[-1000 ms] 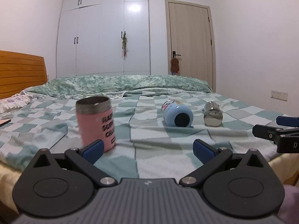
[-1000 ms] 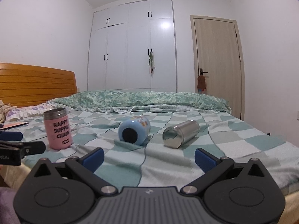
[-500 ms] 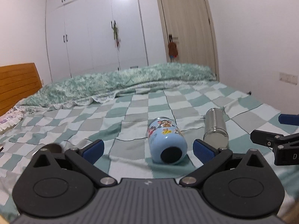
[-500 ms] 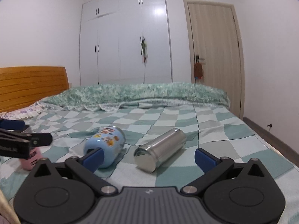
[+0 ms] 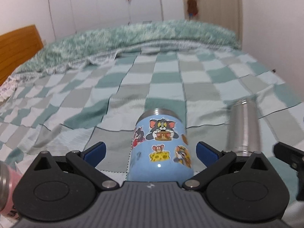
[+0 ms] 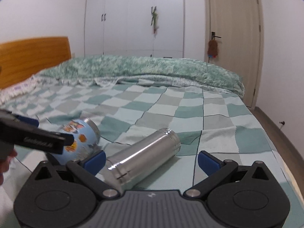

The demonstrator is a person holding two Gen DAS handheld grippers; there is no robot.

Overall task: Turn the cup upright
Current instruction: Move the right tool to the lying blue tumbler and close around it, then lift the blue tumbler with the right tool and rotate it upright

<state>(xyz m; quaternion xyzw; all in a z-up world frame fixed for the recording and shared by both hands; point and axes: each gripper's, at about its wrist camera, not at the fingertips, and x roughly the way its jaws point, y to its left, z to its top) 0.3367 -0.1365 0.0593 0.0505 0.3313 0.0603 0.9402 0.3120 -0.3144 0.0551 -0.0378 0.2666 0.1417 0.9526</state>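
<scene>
Bedspread (image 6: pixel 171 114), checkered green, is bearing the lying blue cup (image 5: pixel 161 148) and steel cup (image 6: pixel 144 155) while I am holding both grippers (image 5: pixel 150 150) (image 6: pixel 152 159) wide apart.

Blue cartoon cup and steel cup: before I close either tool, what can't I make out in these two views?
- Blue cup, left wrist view: near end hidden behind the left tool.
- Same cup, right wrist view: partly covered by the left tool's arm, motion-blurred.
- Steel cup, right wrist view: near end meets the right tool body; contact unclear.
- Steel cup, left wrist view: blurred.
- Pink cup: cut off by the left edge.
</scene>
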